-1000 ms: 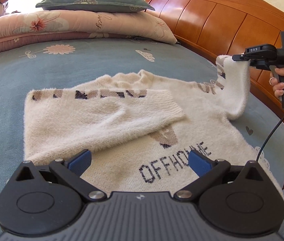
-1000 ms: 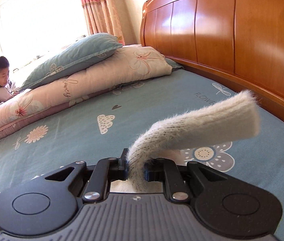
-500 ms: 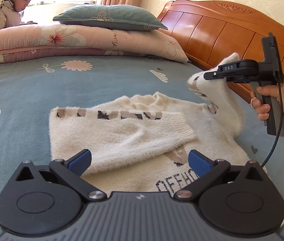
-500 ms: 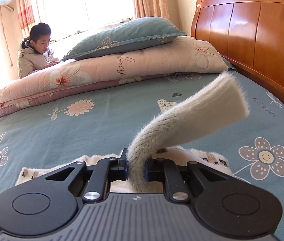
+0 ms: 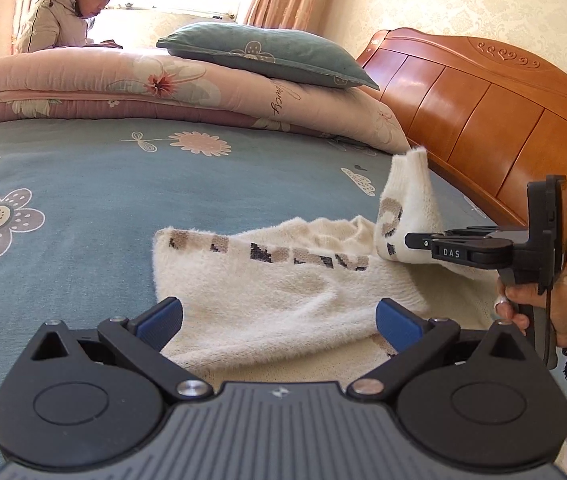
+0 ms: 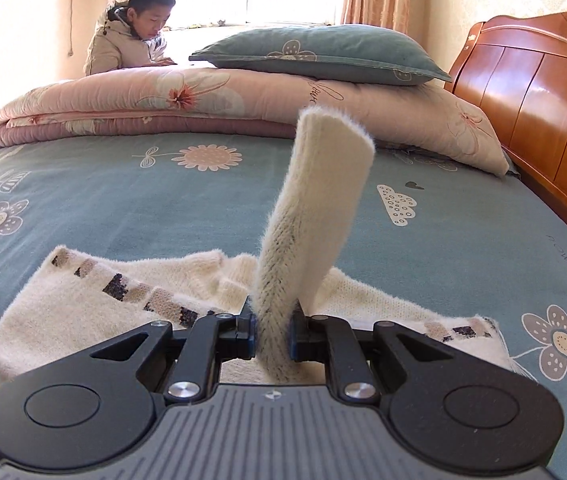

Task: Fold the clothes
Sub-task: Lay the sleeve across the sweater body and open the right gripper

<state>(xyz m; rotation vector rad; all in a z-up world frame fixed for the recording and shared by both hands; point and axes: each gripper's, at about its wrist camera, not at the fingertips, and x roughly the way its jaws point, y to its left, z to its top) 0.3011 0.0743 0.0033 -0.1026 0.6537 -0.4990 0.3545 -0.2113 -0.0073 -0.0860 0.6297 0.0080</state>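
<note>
While the left gripper (image 5: 279, 318) hangs with jaws spread wide and nothing between its blue pads (image 5: 397, 322), the left wrist view shows the fuzzy cream sweater (image 5: 283, 292) lying flat on the smooth teal bedsheet (image 5: 83, 208), one sleeve already folded across the chest. Right gripper (image 5: 409, 240) at 3 o'clock is clenched on the other sleeve (image 5: 407, 204), cuff pointing up. Sheet is clear from 9 to 12 o'clock; glossy wooden headboard (image 5: 483, 120) bounds 1 to 3 o'clock, and the folded floral quilt (image 5: 163, 88) with a pillow (image 5: 267, 54) on it bounds 12.

Right wrist view: jaws are pinched on the knit sleeve (image 6: 315, 216), which stands as a flat strip toward 12 o'clock; the sweater body (image 6: 83, 304) spreads below from 9 to 3. A second ago the sleeve leaned toward 2 o'clock by the headboard; it's now over the sweater.
</note>
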